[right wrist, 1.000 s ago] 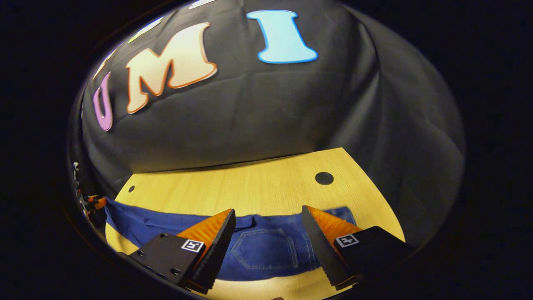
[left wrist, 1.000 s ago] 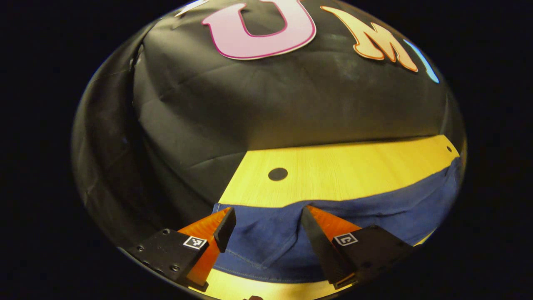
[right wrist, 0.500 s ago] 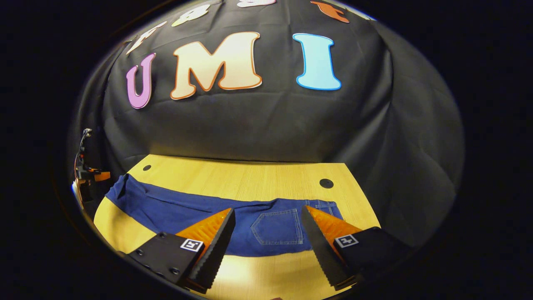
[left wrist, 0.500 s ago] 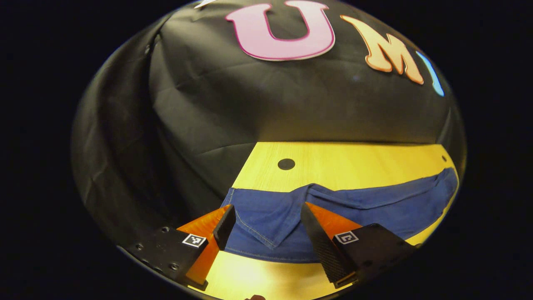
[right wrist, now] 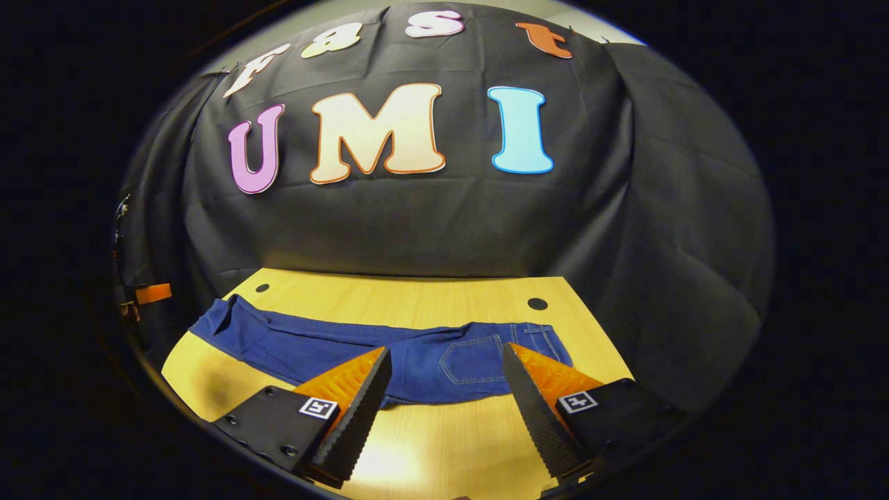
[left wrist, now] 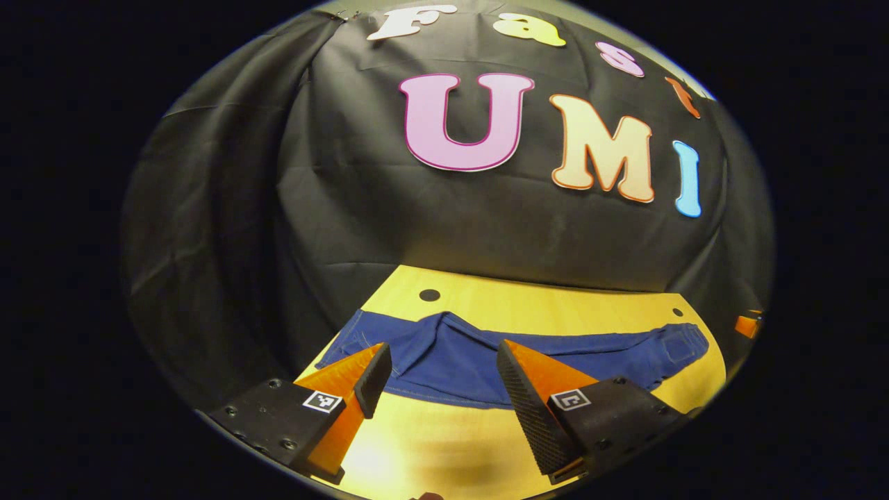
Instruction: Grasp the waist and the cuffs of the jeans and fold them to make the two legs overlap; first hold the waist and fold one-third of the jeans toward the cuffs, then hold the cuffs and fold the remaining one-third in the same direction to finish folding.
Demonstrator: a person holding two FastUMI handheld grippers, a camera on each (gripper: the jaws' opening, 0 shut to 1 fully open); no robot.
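Blue jeans [left wrist: 528,357] lie flat as one long strip across the wooden table [left wrist: 444,444]. In the left gripper view the cuff end [left wrist: 361,333] is at the left, with a raised crease beside it. The waist end [right wrist: 545,344] and a back pocket [right wrist: 472,360] are at the right in the right gripper view. My left gripper [left wrist: 442,351] hovers open in front of the cuff end, holding nothing. My right gripper [right wrist: 446,352] hovers open in front of the waist end, also holding nothing. Both are apart from the cloth.
The table has small round holes [left wrist: 429,295] [right wrist: 537,303] near its far corners. Black cloth walls it in at the back and sides. A bare strip of tabletop [right wrist: 444,444] lies between the jeans and the near edge. The other gripper shows as an orange speck [left wrist: 746,325] [right wrist: 153,293].
Both grippers have drawn back and up from the jeans, still open. The jeans now lie farther off and flat; the cuff end has settled onto the table.
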